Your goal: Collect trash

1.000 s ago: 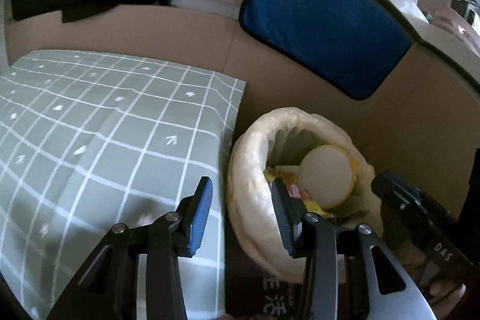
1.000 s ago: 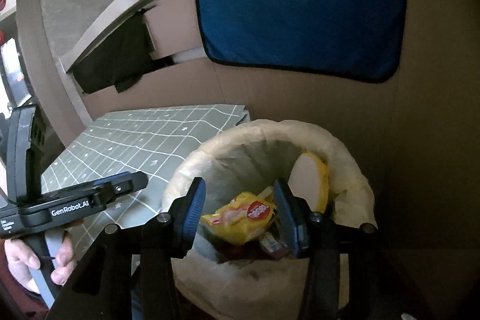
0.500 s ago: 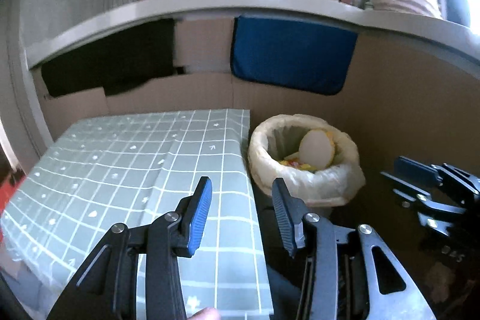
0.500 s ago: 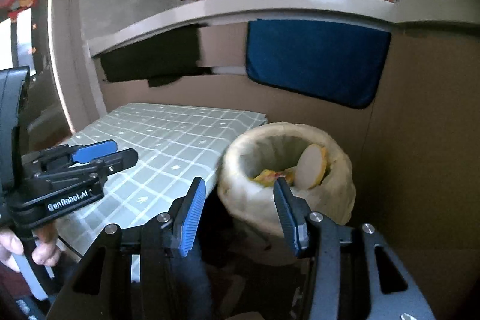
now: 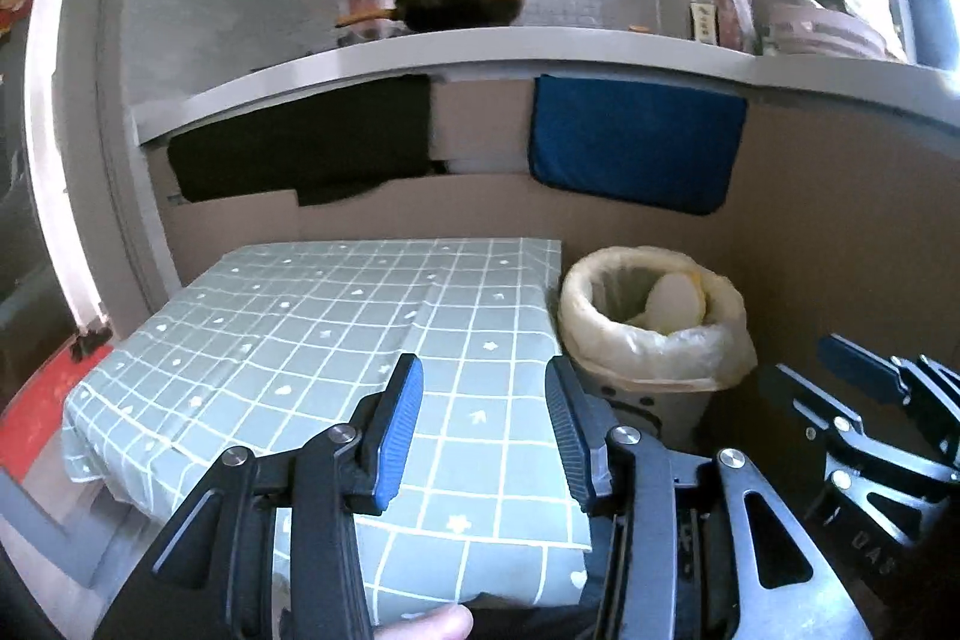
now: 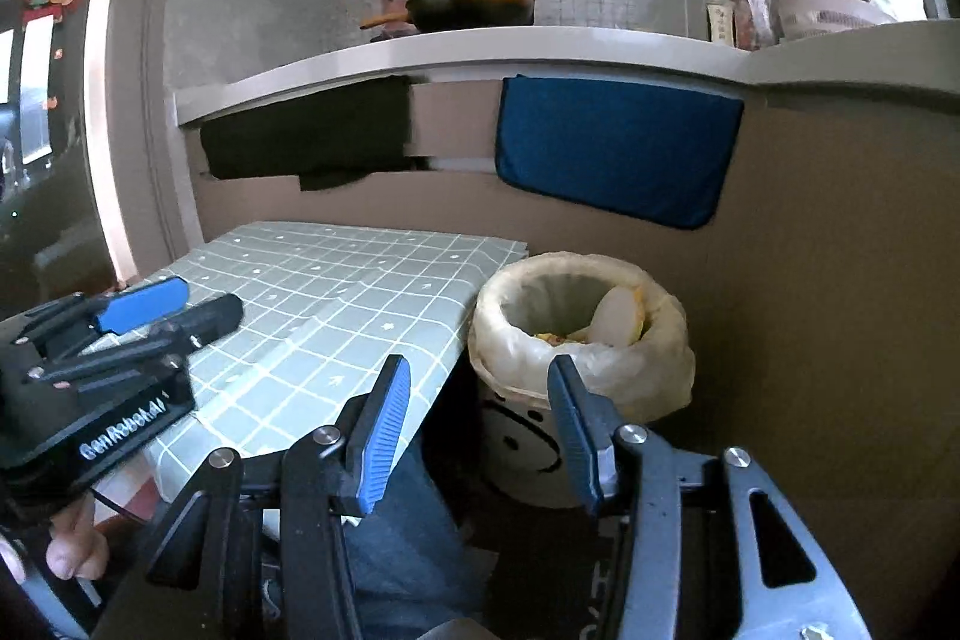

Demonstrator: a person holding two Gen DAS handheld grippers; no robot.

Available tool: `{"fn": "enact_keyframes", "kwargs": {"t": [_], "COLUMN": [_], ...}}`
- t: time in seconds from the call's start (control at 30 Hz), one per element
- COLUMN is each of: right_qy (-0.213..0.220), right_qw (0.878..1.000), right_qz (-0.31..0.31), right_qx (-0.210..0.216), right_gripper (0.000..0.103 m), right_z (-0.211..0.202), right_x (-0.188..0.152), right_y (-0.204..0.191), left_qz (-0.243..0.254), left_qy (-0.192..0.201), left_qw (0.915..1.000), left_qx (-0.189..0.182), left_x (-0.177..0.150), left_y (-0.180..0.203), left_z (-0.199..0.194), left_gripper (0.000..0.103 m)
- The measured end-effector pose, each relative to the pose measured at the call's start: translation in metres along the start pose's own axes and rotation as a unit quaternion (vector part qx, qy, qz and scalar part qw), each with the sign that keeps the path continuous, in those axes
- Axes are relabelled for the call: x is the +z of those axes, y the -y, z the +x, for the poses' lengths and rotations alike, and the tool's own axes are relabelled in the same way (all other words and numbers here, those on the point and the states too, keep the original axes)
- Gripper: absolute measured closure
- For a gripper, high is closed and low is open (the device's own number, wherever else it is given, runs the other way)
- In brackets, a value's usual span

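Bag-lined trash bin [image 6: 576, 340] beside table, trash inside

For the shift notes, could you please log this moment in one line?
left gripper: open, empty | right gripper: open, empty | lined trash bin: holds trash | tablecloth: bare

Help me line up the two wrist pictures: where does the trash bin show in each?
Left wrist: the bin is right of centre, just past the right edge of the checked cloth.
Right wrist: the bin is at centre, between and beyond the claw's fingers.
Shared landmark: the blue towel hangs on the wall above the bin in both.
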State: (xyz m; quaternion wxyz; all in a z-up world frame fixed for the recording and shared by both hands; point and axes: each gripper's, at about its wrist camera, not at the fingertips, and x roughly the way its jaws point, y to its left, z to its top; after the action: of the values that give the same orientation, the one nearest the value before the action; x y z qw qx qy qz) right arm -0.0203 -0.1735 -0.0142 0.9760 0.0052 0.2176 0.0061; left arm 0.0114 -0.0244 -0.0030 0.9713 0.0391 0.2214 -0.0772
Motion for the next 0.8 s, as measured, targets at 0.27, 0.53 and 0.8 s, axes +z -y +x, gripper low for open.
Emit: {"fn": "enact_keyframes", "kwargs": {"t": [0.27,0.53,0.8], "right_qy": [0.013,0.013,0.012], "right_qw": [1.000,0.999,0.999], "right_qz": [-0.018,-0.023,-0.023], "right_qx": [0.011,0.023,0.022], "right_gripper": [0.057,0.057,0.057], "right_z": [-0.007,-0.010,-0.010], "right_x": [0.000,-0.001,-0.001], "right_y": [-0.011,-0.016,-0.016], "left_qz": [-0.010,-0.021,-0.020], "left_qy": [0.003,0.017,0.024], "left_qw": [0.9994,0.9984,0.9981], "left_qx": [0.033,0.050,0.054], "left_x": [-0.005,-0.004,-0.004], "left_y": [-0.006,-0.012,-0.013], "left_z": [-0.011,-0.019,-0.022], "left_gripper": [0.059,0.059,0.059]}}
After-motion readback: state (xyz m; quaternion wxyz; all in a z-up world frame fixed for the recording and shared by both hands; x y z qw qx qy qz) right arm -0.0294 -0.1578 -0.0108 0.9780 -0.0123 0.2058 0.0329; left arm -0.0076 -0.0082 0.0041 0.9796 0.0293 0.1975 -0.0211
